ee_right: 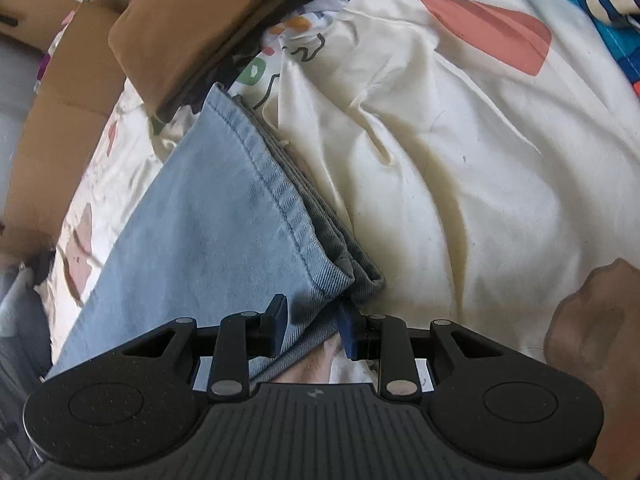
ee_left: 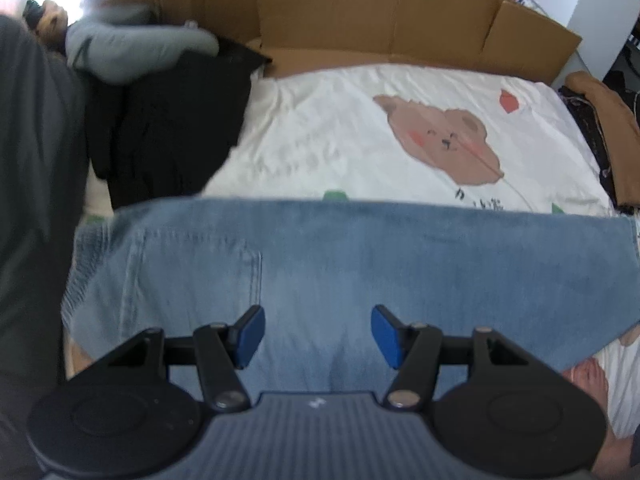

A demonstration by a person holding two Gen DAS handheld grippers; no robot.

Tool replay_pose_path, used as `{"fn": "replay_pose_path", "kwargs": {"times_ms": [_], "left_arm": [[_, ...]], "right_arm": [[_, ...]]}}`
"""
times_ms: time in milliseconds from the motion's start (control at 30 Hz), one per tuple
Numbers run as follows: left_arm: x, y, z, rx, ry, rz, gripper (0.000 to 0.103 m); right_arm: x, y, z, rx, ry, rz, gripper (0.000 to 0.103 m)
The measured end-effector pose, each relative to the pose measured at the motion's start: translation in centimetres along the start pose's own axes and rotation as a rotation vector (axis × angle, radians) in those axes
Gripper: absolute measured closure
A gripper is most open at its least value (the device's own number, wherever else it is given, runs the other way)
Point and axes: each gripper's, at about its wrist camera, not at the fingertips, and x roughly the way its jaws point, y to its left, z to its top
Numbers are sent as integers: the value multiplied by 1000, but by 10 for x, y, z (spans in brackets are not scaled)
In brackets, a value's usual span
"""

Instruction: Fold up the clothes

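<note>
- Jeans (ee_left: 320, 264) lie flat across the bed sheet (ee_left: 320, 128), long axis running side to side in the left wrist view, a pocket seam showing toward the left end.
- Left hand-held gripper (ee_left: 316, 334) hangs right over the denim, pointing steeply down, jaws apart with only cloth beneath them, nothing pinched.
- Right hand-held gripper (ee_right: 312, 330) sits at the hem end, where stacked layers of the jeans (ee_right: 208, 216) run away up-left from it; its jaws are narrow with the hem corner between the pads (a real clamp, or merely straddling? I cannot tell).
- So each hand has its own end, the right one nearer the hems.
- Around: black clothes (ee_left: 172, 128) and a grey garment (ee_left: 132, 48) by the left end, a brown folded piece (ee_right: 192, 28) just beyond the hems, a cardboard box (ee_left: 360, 12) behind.
- I judge the brown piece crowds any fold carried that way; the open sheet (ee_right: 460, 160) looks freer.
</note>
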Motion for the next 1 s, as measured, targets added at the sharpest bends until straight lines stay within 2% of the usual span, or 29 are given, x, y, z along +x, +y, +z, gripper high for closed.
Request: {"fn": "replay_pose_path", "kwargs": {"times_ms": [100,133,167,300,433,533,567,633,700,867,1000], "left_arm": [[5,1,-10,-22,11,-5,41],[7,2,-12,-28,13,-6,41],[8,2,-15,-35,14,-7,41],[16,2,-24,-57,26,-10,41],[25,4,-32,-79,35,-10,41],[32,8,-41,-106,43,-1,41],[34,9,-44,-118,47,4,42],[37,12,-51,-142,53,10,42],[39,15,-59,-168,56,9,42],[44,18,-78,-255,68,-3,42],[55,10,-92,-273,92,7,45]], "right_arm": [[-3,-6,0,46,-15,25,73],[-4,-6,-1,44,-24,28,78],[-6,-6,-1,43,-32,31,94],[-13,-6,-4,25,-47,33,98],[-15,-4,-7,4,-47,5,99],[-7,-12,-8,50,-24,-19,95],[-8,-13,-9,62,-27,-21,89],[-10,-14,-10,75,-30,-13,84],[-13,-15,-12,78,-30,7,67],[-4,-21,-11,92,-28,12,61],[3,-27,-12,149,-53,40,61]]}}
